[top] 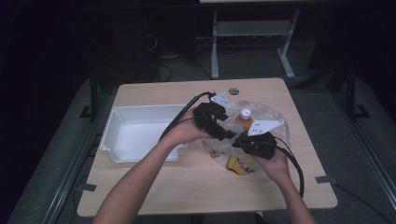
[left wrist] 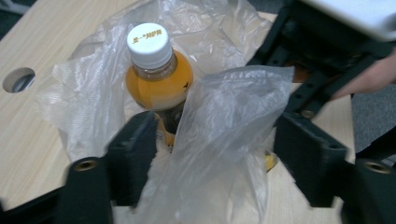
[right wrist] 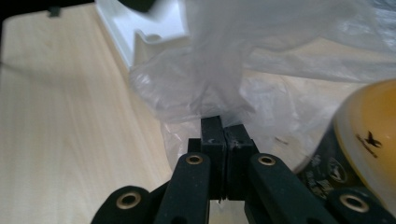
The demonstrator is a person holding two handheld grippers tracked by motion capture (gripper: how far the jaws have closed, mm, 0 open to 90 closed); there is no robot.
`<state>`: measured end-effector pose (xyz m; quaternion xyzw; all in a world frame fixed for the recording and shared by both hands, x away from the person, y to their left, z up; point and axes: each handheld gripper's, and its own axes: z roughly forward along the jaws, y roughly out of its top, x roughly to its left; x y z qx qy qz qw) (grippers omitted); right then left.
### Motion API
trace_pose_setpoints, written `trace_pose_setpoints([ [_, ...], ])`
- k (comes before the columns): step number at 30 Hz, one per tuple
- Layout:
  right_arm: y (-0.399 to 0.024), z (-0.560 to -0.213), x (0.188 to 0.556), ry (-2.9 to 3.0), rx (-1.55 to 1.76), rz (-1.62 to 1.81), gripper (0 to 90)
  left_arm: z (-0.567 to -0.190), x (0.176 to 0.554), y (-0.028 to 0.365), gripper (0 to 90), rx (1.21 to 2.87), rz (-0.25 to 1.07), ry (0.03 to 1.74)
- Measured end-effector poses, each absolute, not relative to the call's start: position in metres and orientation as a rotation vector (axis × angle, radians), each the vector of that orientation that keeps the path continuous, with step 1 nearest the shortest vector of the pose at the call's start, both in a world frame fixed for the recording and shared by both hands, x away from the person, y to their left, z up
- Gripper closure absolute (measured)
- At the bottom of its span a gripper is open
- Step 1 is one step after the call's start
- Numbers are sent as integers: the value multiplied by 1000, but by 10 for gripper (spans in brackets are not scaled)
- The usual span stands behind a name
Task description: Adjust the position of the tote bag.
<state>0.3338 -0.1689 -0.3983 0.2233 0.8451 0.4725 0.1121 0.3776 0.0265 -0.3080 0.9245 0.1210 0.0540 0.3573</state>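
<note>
- Found the small orange drink bottle with a white screw cap [left wrist: 159,79] standing upright inside the thin clear plastic bag [left wrist: 233,107], on the right half of the light wooden table [top: 187,186].
- Read its long axis as vertical, cap up, so the round side was open to a grip from the near side and not from above.
- Saw the left gripper [left wrist: 217,135] with jaws held wide apart, pressing on nothing. Noted a raised fold of the bag standing loose between them.
- Saw the bottle just ahead of those jaws and a little toward the left jaw, with its lower part hidden behind the jaw and the film.
- Found the right gripper [right wrist: 224,128] closed tight on an edge of the bag, the film pinched between both pads and pulled upward.
- Noticed the same bottle very near at the right edge of the right gripper view, beside the jaws and not between them.
- In the high view, placed the bottle [top: 244,116] at the far side of both grippers, roughly between them.
- Judged the left gripper as the one free for the bottle, because the right one was busy with the bag.
- Judged the loose fold as the main trouble, since it lay in the way to the bottle.
- Left aside the white rectangular plastic tray [top: 140,130] at the left and the yellow crumpled packet [top: 237,165] at the near side, both apart from the bottle.
</note>
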Motion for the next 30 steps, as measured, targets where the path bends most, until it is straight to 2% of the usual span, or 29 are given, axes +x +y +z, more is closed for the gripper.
trace_pose_setpoints([
  [1,-170,-396,332,2476,651,1398,884,-311,380,22,450,2394,131,328],
  [3,-172,-395,331,2476,657,1405,872,-313,381,20,633,2407,141,311],
  [4,-172,-395,331,2476,657,1405,872,-315,380,18,633,2416,160,299],
  [5,-174,-395,331,2489,661,1397,839,-319,381,16,762,2431,173,290],
  [8,-177,-395,330,2496,661,1393,804,-323,381,16,862,2430,181,306],
  [17,-213,-390,321,2504,690,1381,656,-344,382,22,889,2416,174,311],
  [28,-242,-378,324,2473,727,1333,550,-375,378,31,888,2410,162,371],
  [30,-249,-369,331,2448,742,1301,499,-379,378,33,888,2416,172,372],
])
